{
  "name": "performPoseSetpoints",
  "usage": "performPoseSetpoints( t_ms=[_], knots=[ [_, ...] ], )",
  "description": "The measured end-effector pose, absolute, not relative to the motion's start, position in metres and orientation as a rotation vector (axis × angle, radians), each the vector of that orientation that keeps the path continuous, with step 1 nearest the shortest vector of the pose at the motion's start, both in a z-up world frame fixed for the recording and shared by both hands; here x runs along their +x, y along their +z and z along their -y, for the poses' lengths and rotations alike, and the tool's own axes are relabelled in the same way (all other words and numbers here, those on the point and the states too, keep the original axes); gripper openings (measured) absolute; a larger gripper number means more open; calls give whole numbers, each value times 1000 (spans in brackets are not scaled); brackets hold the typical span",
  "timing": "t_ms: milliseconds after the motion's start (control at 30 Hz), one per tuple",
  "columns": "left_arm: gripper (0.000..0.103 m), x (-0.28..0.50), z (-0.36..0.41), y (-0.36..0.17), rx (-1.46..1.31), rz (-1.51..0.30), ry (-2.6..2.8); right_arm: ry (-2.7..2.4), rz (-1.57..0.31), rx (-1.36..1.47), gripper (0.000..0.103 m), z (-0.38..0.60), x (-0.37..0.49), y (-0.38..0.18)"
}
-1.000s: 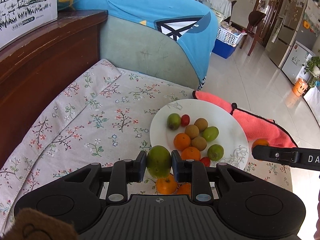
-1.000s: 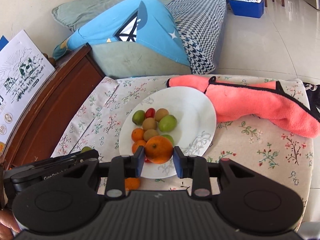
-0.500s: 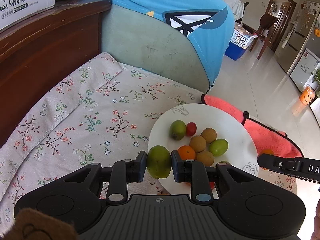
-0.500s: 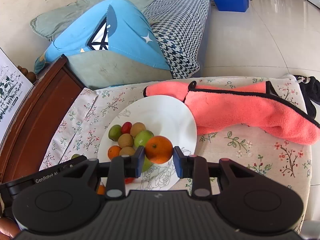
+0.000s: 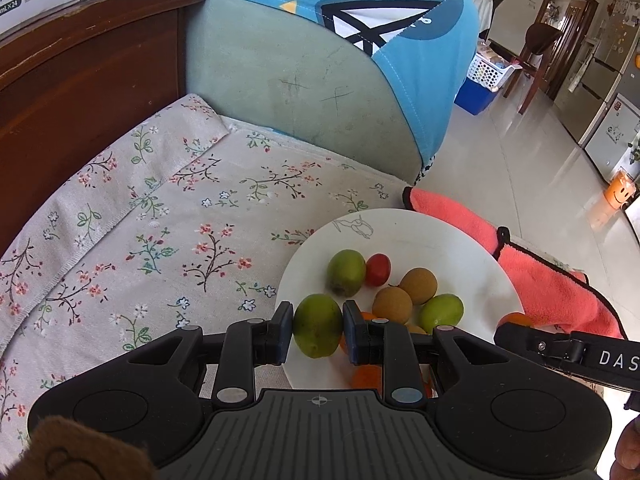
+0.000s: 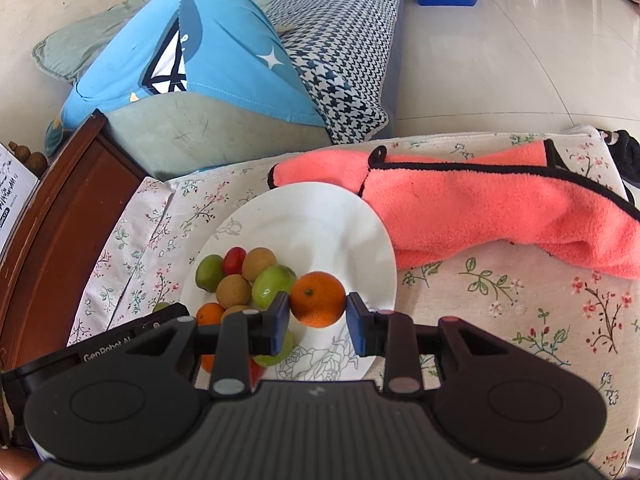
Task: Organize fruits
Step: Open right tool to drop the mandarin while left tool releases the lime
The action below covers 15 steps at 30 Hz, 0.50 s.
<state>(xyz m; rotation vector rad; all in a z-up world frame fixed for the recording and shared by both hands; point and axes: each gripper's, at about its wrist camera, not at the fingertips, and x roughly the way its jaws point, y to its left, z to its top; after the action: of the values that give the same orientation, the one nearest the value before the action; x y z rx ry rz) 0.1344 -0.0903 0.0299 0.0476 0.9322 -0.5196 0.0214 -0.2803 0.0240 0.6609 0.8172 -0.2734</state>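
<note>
Left gripper: clamped on a green fruit, held over the near rim of the white plate.
Right gripper: clamped on an orange, held above the plate's bare right half.
Plate: sits on a flowered cloth; its far edge touches a pink towel.
On the plate: two green fruits, a small red one, brown round ones and oranges, clustered on the left half.
Under the grippers: more fruit, possibly partly off the plate; mostly hidden.
Behind: sofa arm with a blue cover.
</note>
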Motion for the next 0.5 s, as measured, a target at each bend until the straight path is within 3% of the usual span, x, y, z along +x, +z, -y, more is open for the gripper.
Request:
performPoseSetpoints(
  t_ms=[200,300,400,500],
  knots=[
    [27,132,94,38,46,-907,-538,-268,-804,713,34,283,21,26],
    [34,129,91,48,33,-891,-546,-259,-795,708,34,282,20,30],
    [48,123,87,59,39,-873,-538,-238,-797,704,34,279,19,33],
    [51,118,82,67,38,-877,-529,-219,-800,688,35,275,17,36]
  ],
)
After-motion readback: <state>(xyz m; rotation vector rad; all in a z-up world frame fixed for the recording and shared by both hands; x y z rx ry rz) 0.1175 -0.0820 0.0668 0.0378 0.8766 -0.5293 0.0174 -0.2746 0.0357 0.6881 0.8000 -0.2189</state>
